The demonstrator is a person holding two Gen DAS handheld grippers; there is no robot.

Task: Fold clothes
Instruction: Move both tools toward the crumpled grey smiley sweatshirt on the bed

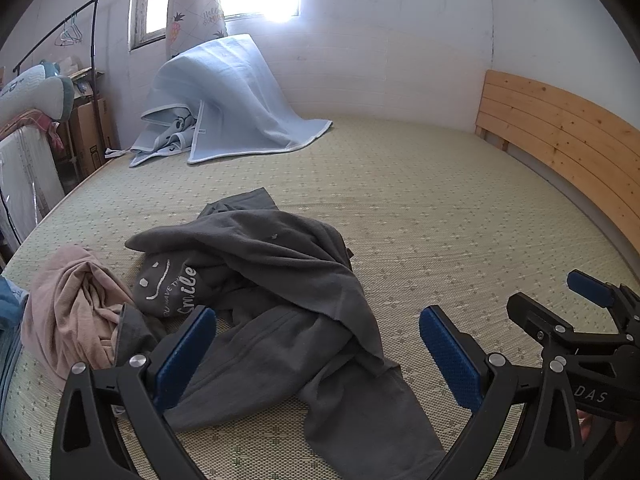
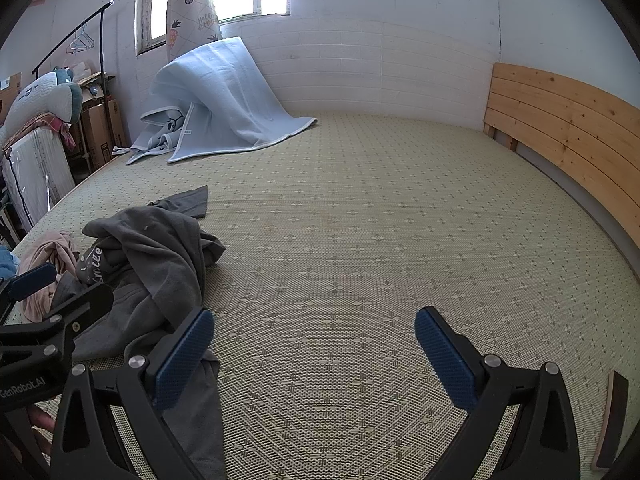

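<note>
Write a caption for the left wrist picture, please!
Open left hand-held gripper over a crumpled grey top on the bed.

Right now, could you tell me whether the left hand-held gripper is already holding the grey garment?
No, the left hand-held gripper is open above the crumpled grey garment, gripping nothing.

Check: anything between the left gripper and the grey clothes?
Nothing visible. The left gripper is open, and the crumpled grey clothes lie directly in front of its fingers on the bed mat. The pink garment sits off to the side, not in the path.
</note>
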